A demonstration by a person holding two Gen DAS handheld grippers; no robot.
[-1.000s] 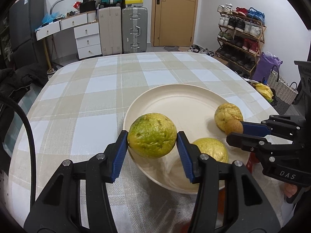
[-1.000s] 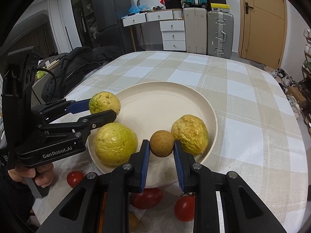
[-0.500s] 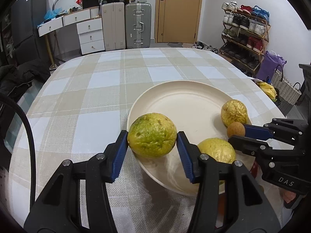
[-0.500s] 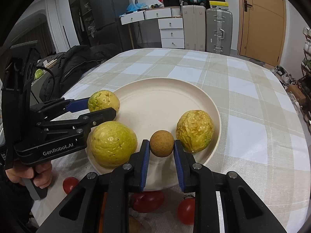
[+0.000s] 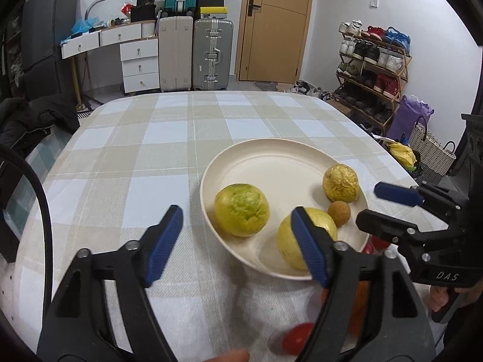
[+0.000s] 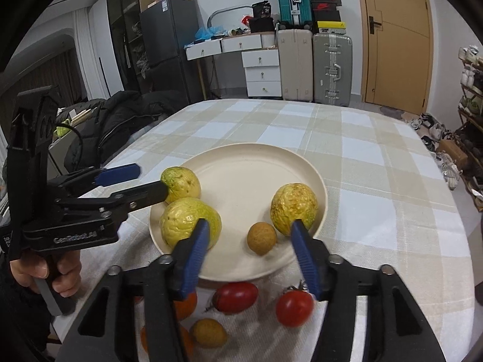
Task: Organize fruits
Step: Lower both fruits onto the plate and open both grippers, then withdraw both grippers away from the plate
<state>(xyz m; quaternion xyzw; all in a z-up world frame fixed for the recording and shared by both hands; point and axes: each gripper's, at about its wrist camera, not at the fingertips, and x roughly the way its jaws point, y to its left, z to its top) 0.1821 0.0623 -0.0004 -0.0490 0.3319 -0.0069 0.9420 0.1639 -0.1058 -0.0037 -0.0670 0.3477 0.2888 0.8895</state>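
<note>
A cream plate lies on the checked tablecloth. On it rest a green-yellow fruit, a yellow fruit, a wrinkled yellow fruit and a small brown round fruit. My left gripper is opening. The green-yellow fruit lies at its tips, and neither pad presses on it. My right gripper is opening too, with the brown fruit lying free just past its fingers.
Near the table's front edge, below the plate, lie two red tomatoes, an orange and a small yellowish fruit. A hand grips the left gripper's handle. Checked cloth stretches beyond the plate.
Both grippers have opened and drawn back a little. The left one let go of the green-yellow fruit and the right one of the small brown fruit. Both fruits now rest on the plate.
</note>
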